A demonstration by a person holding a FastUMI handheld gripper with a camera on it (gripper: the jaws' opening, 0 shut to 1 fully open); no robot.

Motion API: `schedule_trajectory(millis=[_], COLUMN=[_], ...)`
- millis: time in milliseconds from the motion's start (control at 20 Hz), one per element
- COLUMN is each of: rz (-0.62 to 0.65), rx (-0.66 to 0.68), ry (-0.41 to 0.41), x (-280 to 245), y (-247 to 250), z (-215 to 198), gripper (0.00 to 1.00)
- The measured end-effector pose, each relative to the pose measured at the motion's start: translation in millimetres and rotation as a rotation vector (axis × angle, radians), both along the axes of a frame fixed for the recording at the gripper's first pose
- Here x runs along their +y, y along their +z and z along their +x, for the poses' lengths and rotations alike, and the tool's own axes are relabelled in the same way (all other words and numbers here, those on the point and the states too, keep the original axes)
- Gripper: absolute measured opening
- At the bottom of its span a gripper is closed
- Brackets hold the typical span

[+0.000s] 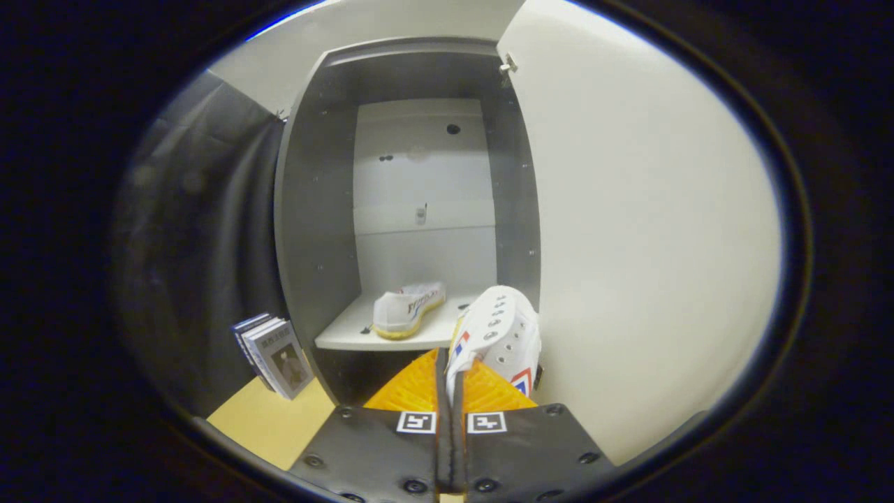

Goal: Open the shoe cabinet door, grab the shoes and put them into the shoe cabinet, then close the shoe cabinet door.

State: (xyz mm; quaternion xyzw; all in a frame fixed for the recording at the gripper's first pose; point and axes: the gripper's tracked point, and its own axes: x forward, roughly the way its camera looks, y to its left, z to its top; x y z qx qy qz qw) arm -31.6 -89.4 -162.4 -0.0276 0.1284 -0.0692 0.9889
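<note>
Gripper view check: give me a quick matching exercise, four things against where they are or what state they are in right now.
Things:
1. held sneaker
2. second sneaker
3. cabinet door
4. books

Places or states:
A. swung open, to the right of the opening
B. lying on the shelf inside the cabinet
C. pinched between the fingers of the gripper
D. standing outside the cabinet, to its left

Pairs: 1-C, 2-B, 3-A, 4-D

White canvas shoe [501,328], ribbed pads [412,388]
</note>
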Motion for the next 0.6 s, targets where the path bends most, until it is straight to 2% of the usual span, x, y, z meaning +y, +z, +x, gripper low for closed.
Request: schedule_trajectory(millis=[350, 600], rz=[-0.058, -0.078], rx=[-0.060, -0.039], ry=[0.022, 0.030], x=[8.1, 1.9], y=[28.3, 20.9], z=[81.1, 136.8], gripper=[0.02, 0.02])
